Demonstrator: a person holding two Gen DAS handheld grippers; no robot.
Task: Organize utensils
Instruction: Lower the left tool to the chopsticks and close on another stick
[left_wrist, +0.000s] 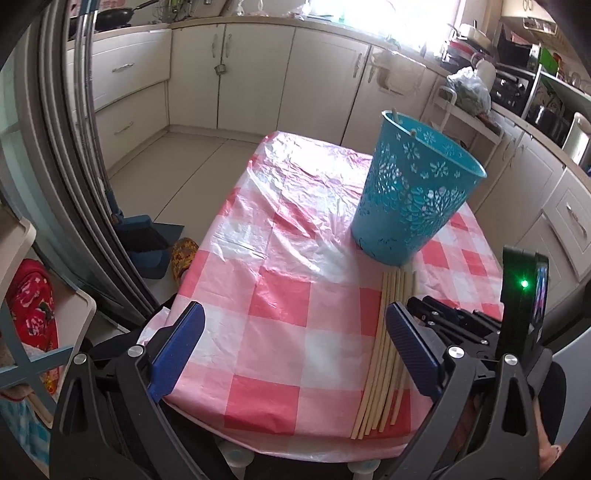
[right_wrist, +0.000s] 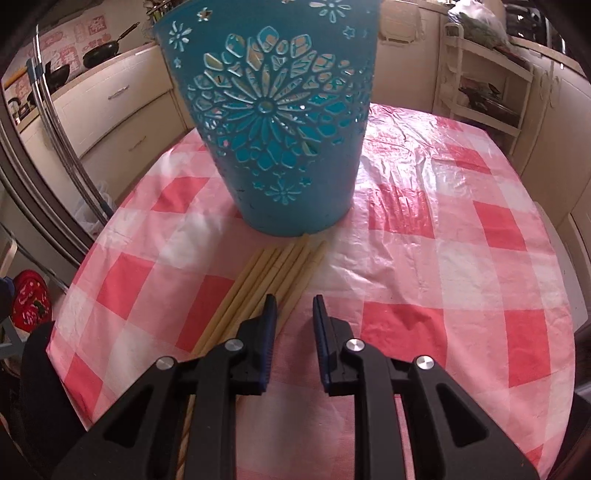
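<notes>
Left gripper (left_wrist: 295, 350) spread wide, holding nothing, above the table's (left_wrist: 280, 406) near edge. Bundle of chopsticks (left_wrist: 388, 354) flat on the checked cloth (right_wrist: 443, 240), running from the near edge up to the foot of the blue basket (right_wrist: 273, 122), tips just beside it. Right gripper (right_wrist: 294, 314) narrowed to a small gap, empty, just right of the chopsticks.

I see a kitchen with cream cupboards (left_wrist: 258, 74), a pale tiled floor (left_wrist: 177, 162), a bright window (left_wrist: 384, 14), and a table in a red-checked cloth (left_wrist: 280, 295).
</notes>
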